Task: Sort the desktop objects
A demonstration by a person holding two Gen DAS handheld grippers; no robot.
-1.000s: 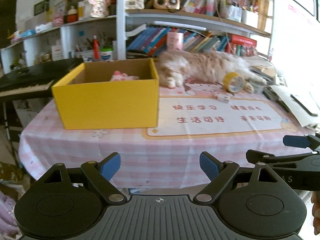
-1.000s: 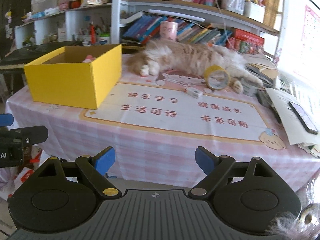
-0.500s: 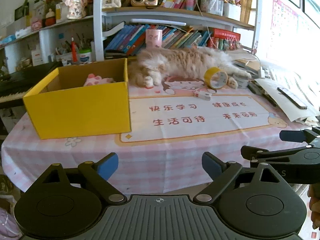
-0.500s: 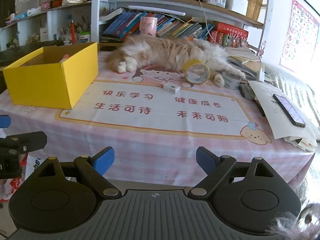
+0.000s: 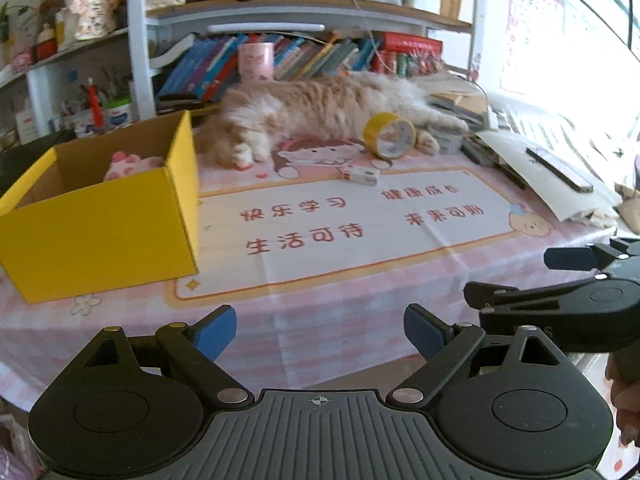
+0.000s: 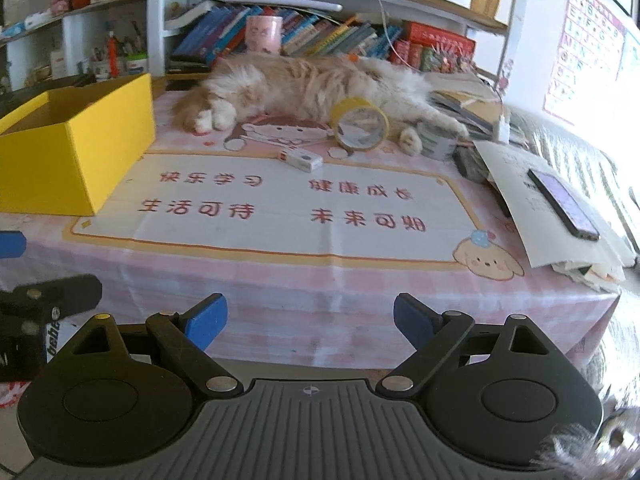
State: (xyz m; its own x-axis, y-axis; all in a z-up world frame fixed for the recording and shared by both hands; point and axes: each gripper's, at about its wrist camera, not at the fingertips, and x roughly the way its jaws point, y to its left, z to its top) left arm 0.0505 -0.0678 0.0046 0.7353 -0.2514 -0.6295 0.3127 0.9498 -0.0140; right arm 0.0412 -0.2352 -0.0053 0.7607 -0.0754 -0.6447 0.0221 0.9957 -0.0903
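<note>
closer now: both grippers up to the table edge, nothing picked yet

so, against a second ago the whole table [image 6: 304, 288] fills more of both views; i've brought the rig in toward its near edge, which i read as the approach ending and the first reach about to begin.

taking the yellow box [image 5: 100, 216] as my landmark: it sits at the table's left, open-topped, with a pink plush thing [image 5: 132, 164] already inside. behind and to the right of the box a cat [image 5: 320, 108] lies stretched out, so i'd keep clear of it. further right of the box, just beside the cat's hind paw, stands a yellow tape roll [image 6: 359, 124] on its edge. between box and roll, nearer the roll, lies a small white packet [image 6: 301, 159] on the printed mat [image 6: 280, 208].

my left gripper [image 5: 320, 334] and right gripper [image 6: 306, 326] both hang short of the table, jaws spread wide, holding nothing. the packet and roll look like the next things bound for the box.
</note>
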